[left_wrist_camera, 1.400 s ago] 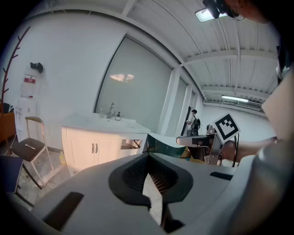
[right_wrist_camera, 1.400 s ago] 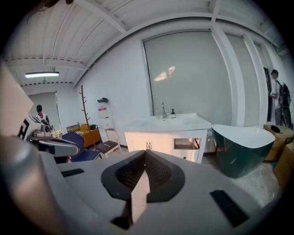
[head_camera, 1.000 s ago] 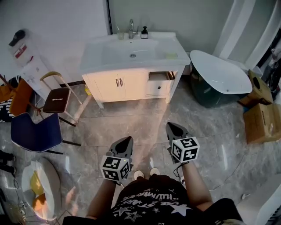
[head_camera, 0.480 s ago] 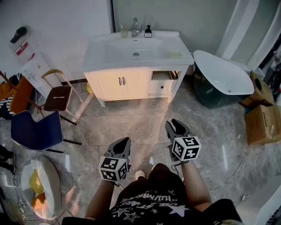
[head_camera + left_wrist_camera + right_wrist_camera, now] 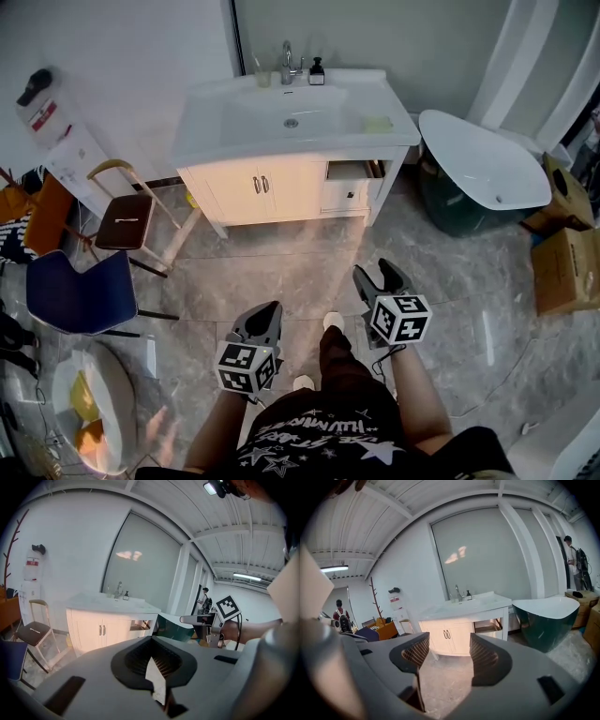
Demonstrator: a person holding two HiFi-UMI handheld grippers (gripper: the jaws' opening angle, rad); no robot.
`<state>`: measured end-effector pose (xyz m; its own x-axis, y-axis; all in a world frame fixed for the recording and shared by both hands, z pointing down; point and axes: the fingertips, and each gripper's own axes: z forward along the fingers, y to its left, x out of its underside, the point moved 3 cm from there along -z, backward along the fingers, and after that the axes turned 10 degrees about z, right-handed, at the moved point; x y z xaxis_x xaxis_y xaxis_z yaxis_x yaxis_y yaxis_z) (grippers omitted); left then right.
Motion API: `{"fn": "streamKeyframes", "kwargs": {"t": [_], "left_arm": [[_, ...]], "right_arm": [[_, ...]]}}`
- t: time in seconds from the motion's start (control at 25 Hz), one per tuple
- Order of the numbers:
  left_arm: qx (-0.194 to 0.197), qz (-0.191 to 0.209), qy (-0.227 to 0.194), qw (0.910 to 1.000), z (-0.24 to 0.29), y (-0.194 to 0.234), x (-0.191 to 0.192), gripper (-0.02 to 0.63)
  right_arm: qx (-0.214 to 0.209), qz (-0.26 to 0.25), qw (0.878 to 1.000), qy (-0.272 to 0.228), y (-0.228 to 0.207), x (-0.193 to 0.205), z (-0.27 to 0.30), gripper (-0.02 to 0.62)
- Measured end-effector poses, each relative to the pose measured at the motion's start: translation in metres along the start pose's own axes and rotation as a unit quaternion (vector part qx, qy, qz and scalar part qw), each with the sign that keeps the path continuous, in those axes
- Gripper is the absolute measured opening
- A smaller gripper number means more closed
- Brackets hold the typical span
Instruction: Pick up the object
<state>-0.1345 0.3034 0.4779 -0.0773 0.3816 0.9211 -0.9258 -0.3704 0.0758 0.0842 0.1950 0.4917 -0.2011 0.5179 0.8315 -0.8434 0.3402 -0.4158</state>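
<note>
A white vanity (image 5: 281, 164) with a sink stands ahead against the wall. On its top I see a pale green pad (image 5: 379, 123), a dark soap bottle (image 5: 317, 71) and a cup (image 5: 263, 79) by the tap. Both grippers hang over the grey floor, well short of the vanity. My left gripper (image 5: 270, 310) is shut with nothing in it; its jaws (image 5: 151, 656) meet. My right gripper (image 5: 378, 274) is opening, and only floor and cabinet show between its pads (image 5: 449, 648). It also shows in the left gripper view (image 5: 206, 619).
A dark green bathtub (image 5: 478, 159) sits right of the vanity, with cardboard boxes (image 5: 567, 267) beyond it. A drawer (image 5: 352, 172) in the vanity stands open. A wooden stool (image 5: 127, 220) and a blue chair (image 5: 80, 291) are at the left.
The right gripper's jaws have spread from shut to wide apart. The person has stepped forward, so the vanity is nearer. The left gripper stays shut.
</note>
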Motion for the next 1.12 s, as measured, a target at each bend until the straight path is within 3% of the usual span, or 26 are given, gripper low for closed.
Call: {"fn": "streamKeyframes", "kwargs": {"t": [0.2,0.64,1.12], "left_arm": [[-0.016,0.006,0.003,0.9999,0.056,0.025,-0.026,0.015],[-0.032,0.021,0.005,0.9993,0.205,0.055,-0.104,0.015],[-0.048,0.023,0.012,0.9985,0.278,0.071,-0.135,0.015]], "right_arm": [[-0.012,0.010,1.000,0.006,-0.027,-0.025,0.059,0.268],[-0.028,0.008,1.000,0.008,-0.110,-0.130,0.184,0.268],[-0.020,0.011,0.999,0.025,-0.157,-0.166,0.242,0.268]]}}
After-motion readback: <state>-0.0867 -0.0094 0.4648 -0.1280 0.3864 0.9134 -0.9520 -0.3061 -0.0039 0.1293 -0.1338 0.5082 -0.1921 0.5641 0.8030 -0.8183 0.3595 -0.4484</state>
